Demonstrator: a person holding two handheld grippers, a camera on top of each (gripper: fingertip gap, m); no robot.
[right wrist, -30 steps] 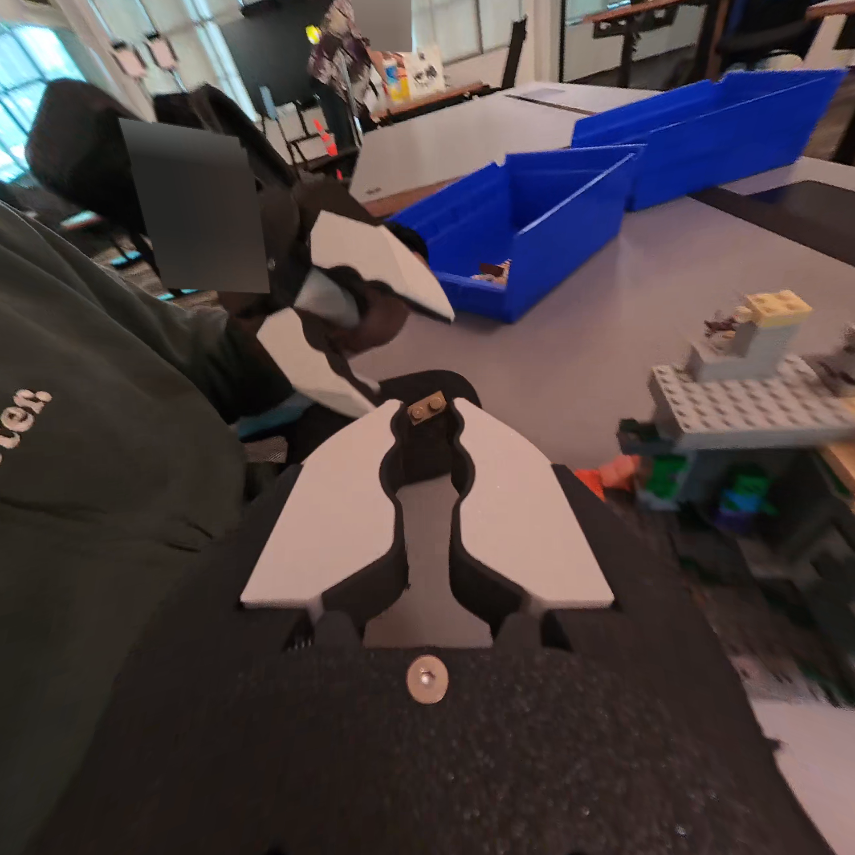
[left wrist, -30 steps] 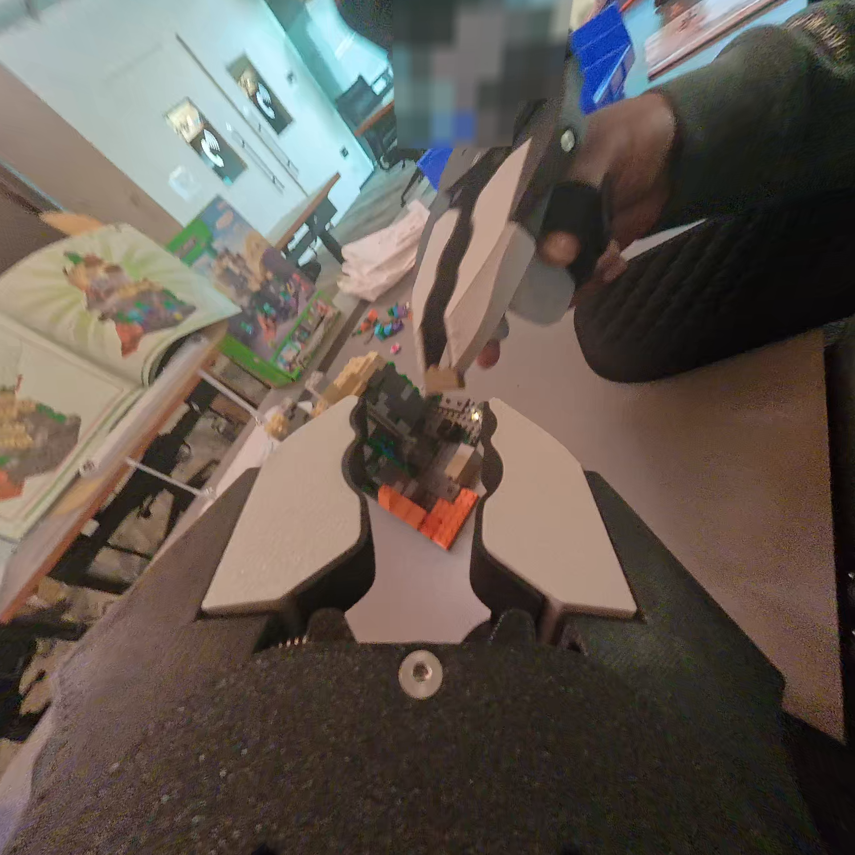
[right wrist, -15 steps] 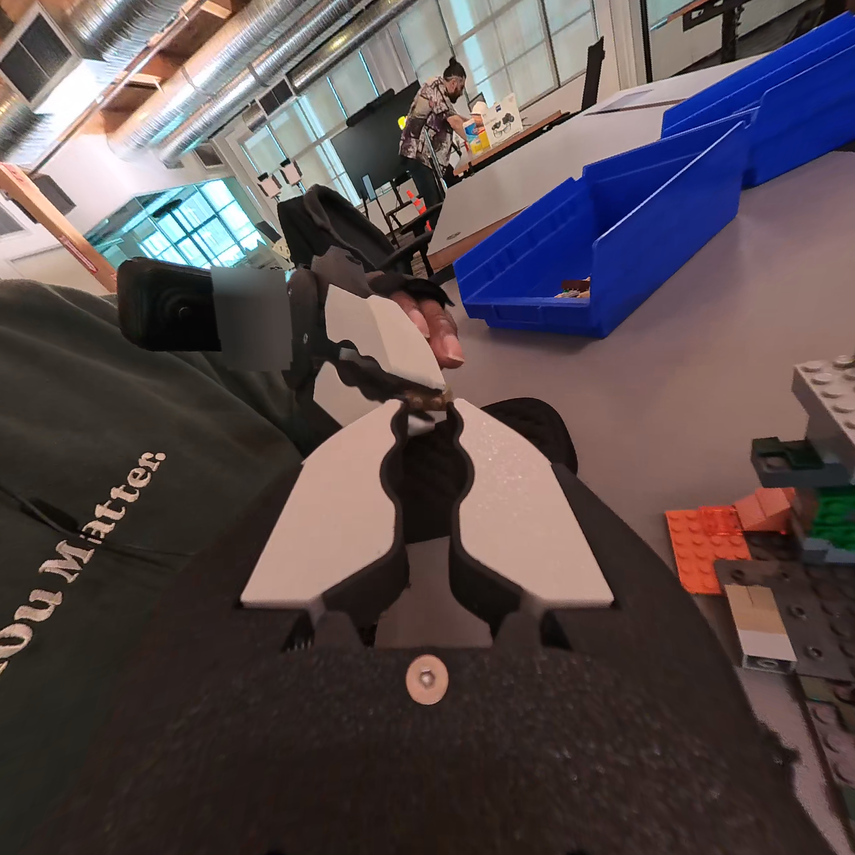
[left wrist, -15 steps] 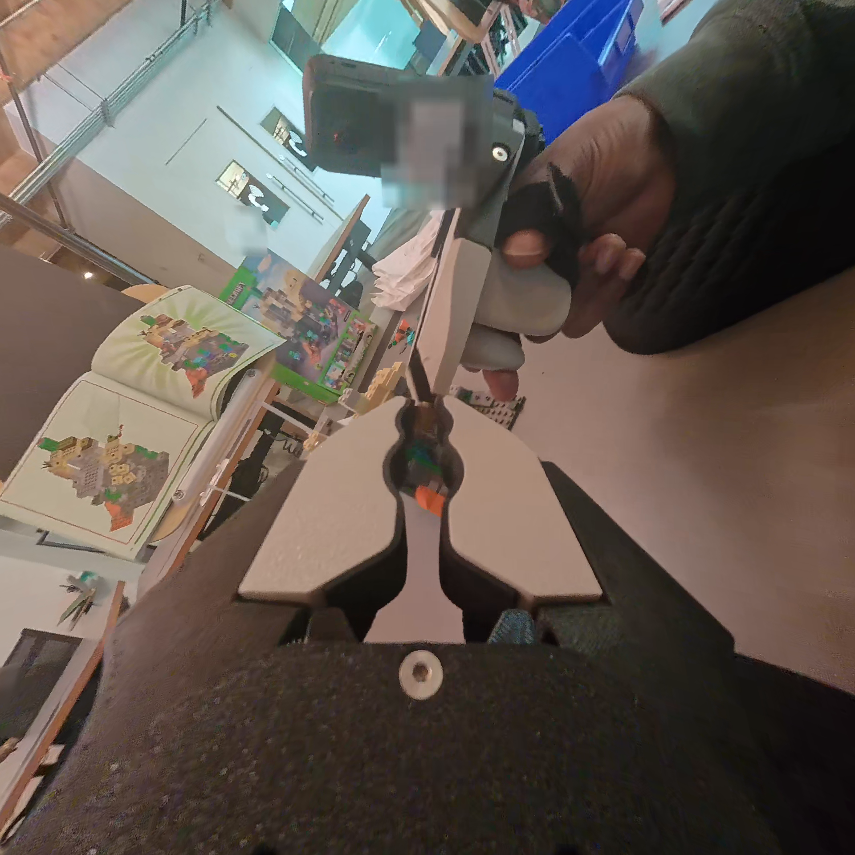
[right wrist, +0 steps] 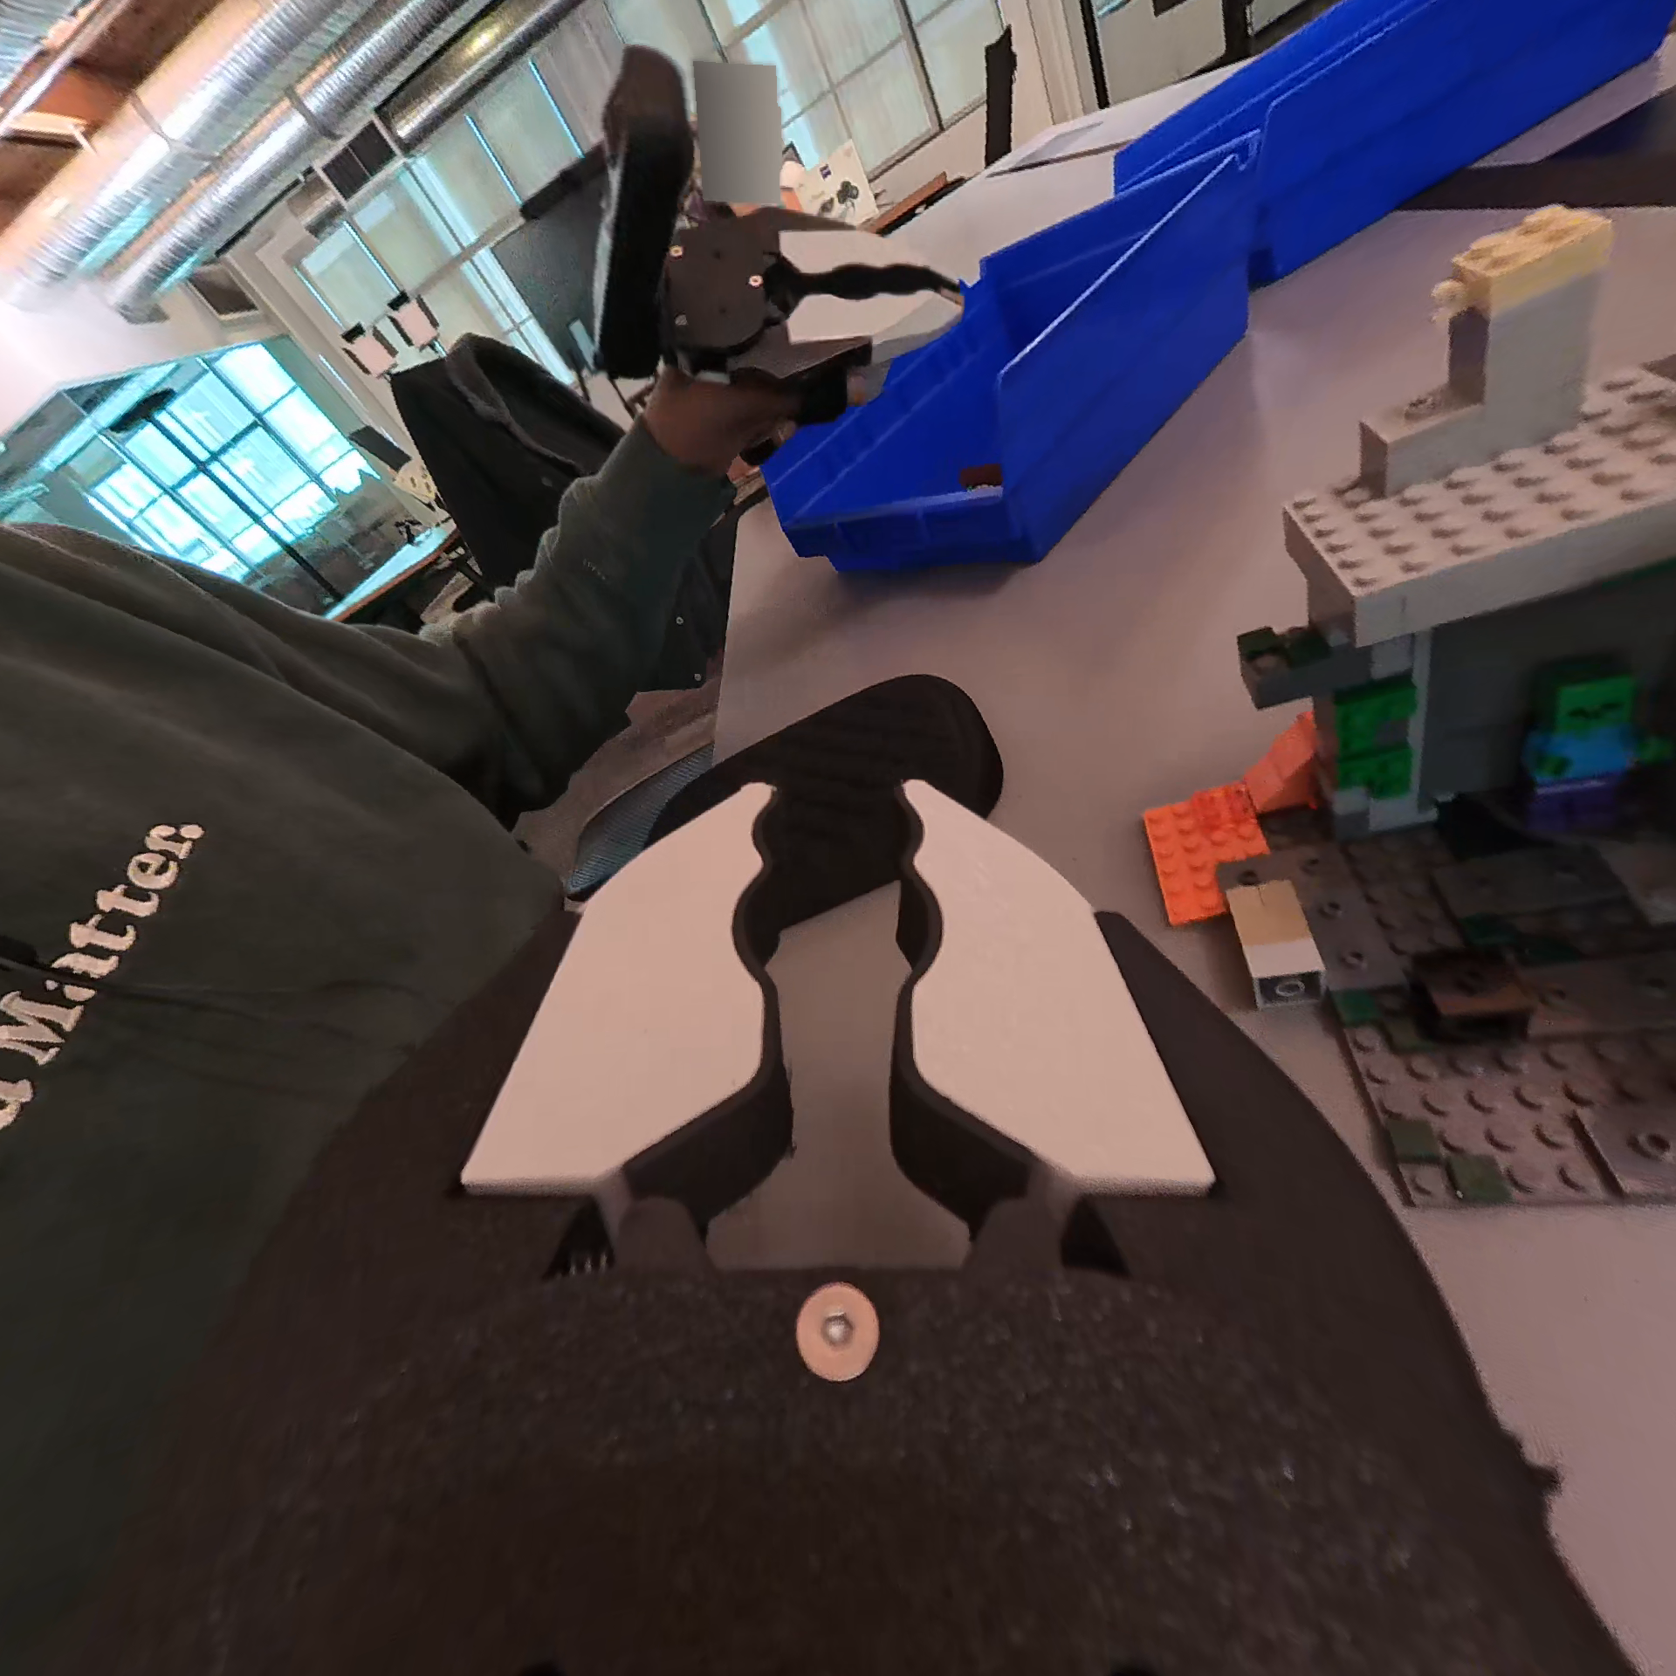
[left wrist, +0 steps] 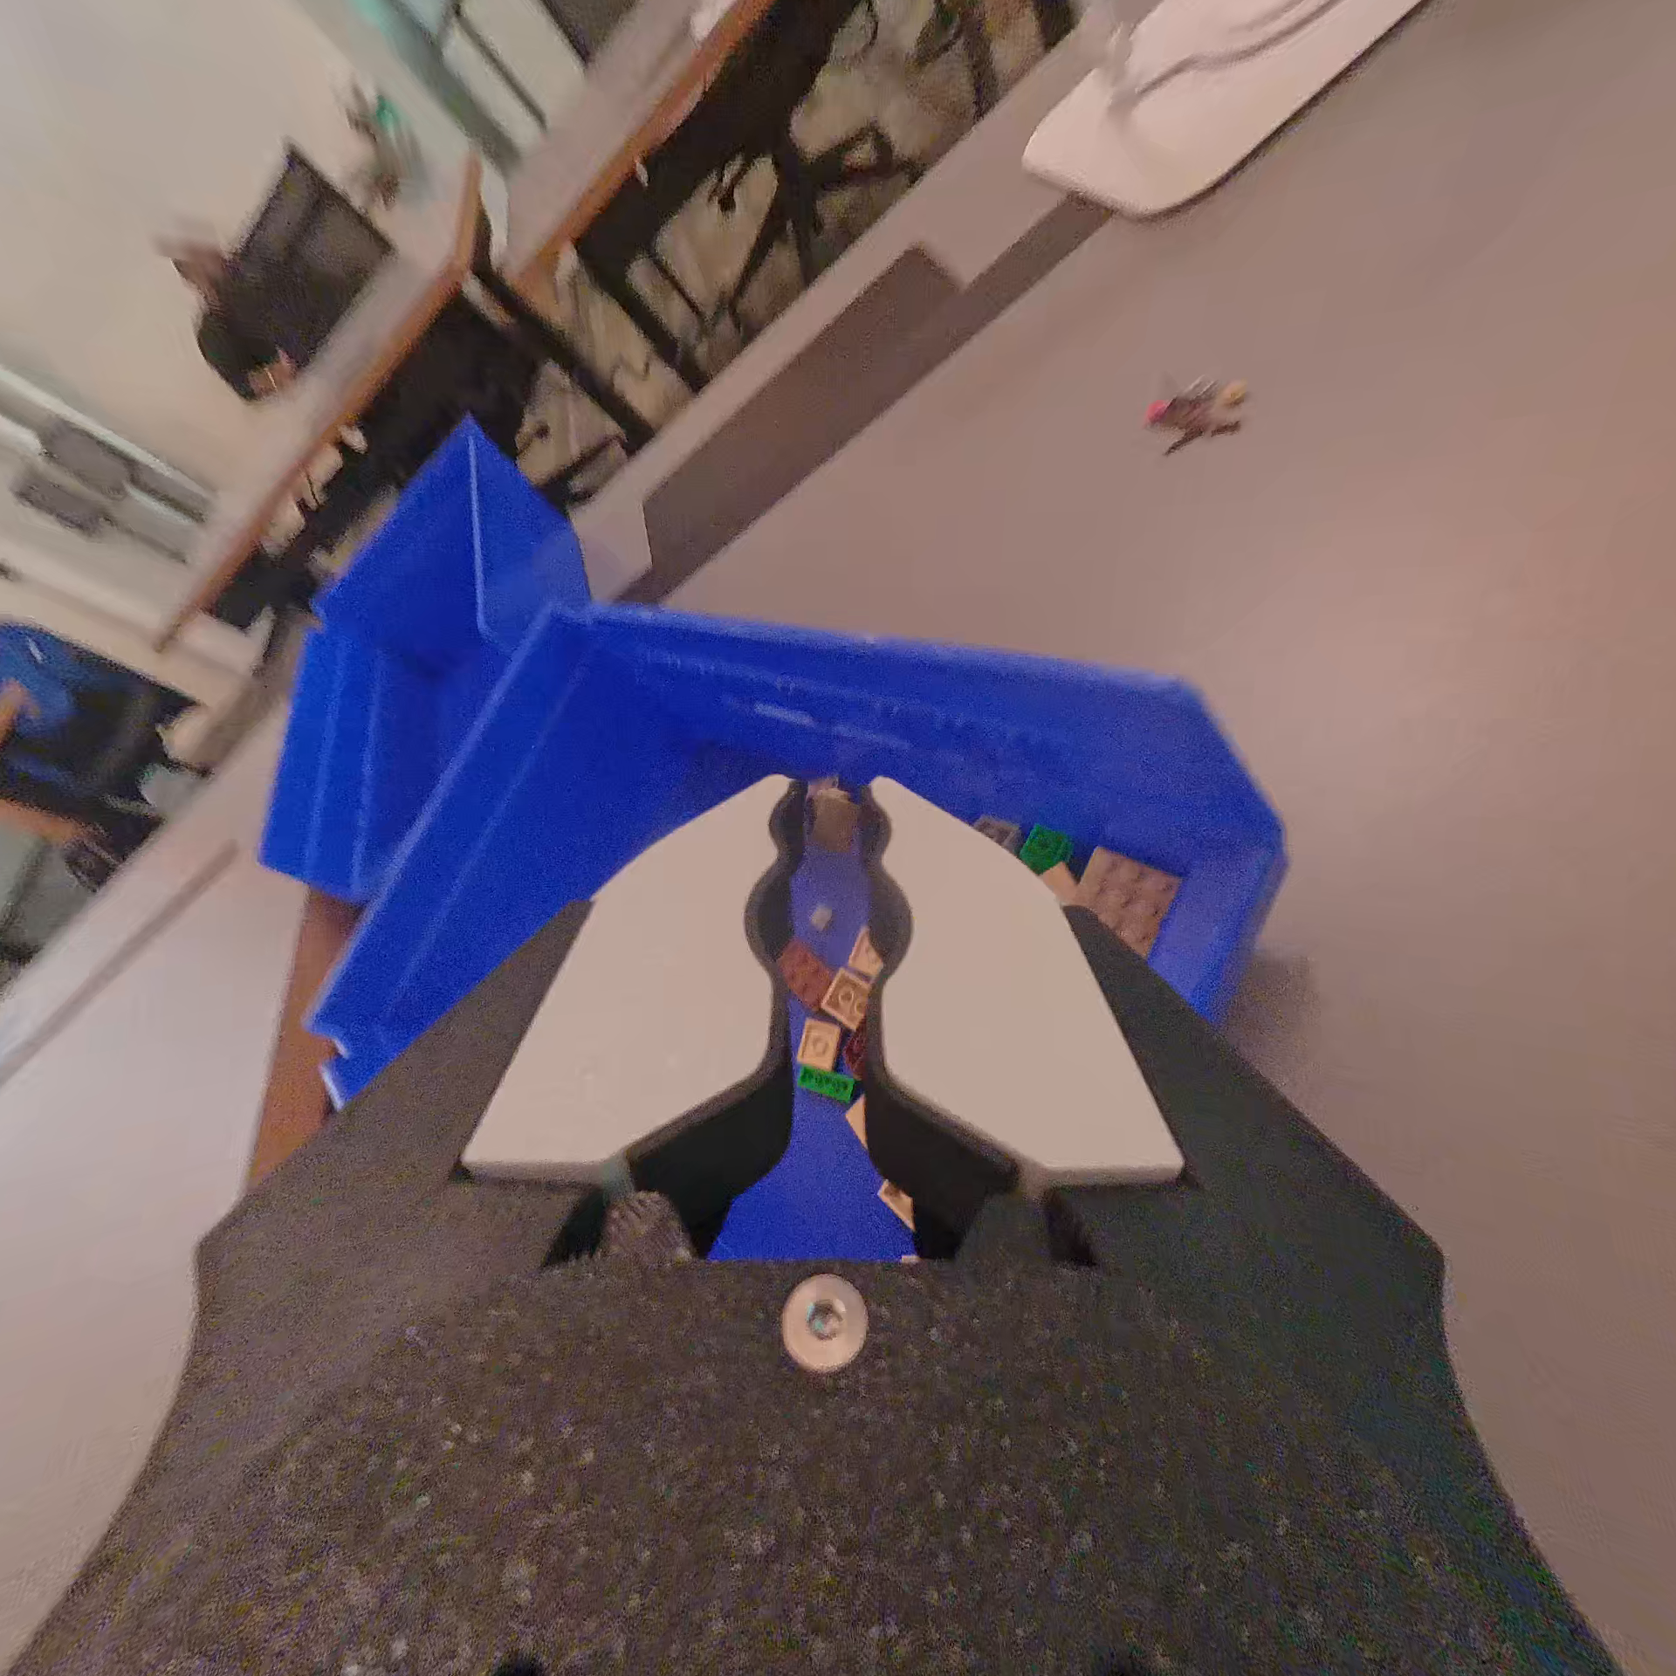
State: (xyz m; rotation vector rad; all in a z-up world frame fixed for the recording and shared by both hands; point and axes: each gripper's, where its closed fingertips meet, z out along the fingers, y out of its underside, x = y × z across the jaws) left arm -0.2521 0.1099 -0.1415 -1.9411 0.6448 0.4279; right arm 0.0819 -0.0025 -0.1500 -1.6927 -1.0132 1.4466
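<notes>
The left tongs (left wrist: 833, 787) are over a blue bin (left wrist: 907, 707). They pinch a small tan brick (left wrist: 833, 821) right at their tips, above the inside of the bin. Down in the bin lie loose bricks (left wrist: 839, 993), tan, brown and green. More of them, with a bigger tan plate (left wrist: 1129, 893), lie in the bin's right corner. A second blue bin (left wrist: 408, 635) sits just behind the first one, touching it. Both bins stand on the grey worktop (left wrist: 1360, 635). A tiny pink and dark piece (left wrist: 1193, 413) lies far off on the worktop. This view is blurry.

In the right wrist view, the left tongs (right wrist: 943, 295) show far off, held up by a hand (right wrist: 716, 413) over the near end of the bin (right wrist: 1016, 453).

The right tongs (right wrist: 839, 794) are a little apart at the tips and hold nothing. They hang above the worktop's (right wrist: 1043, 653) edge, with a black chair arm (right wrist: 862, 753) below them. To their right stands a brick house (right wrist: 1469, 562) with a grey roof and a tan block on top. A green figure (right wrist: 1587, 735) stands under the roof. An orange plate (right wrist: 1202, 848) lies by the house, next to a dark grey base plate (right wrist: 1496, 1115). A tan and white block (right wrist: 1279, 939) sits on that base. A person's green sleeve (right wrist: 562, 617) fills the left side.
</notes>
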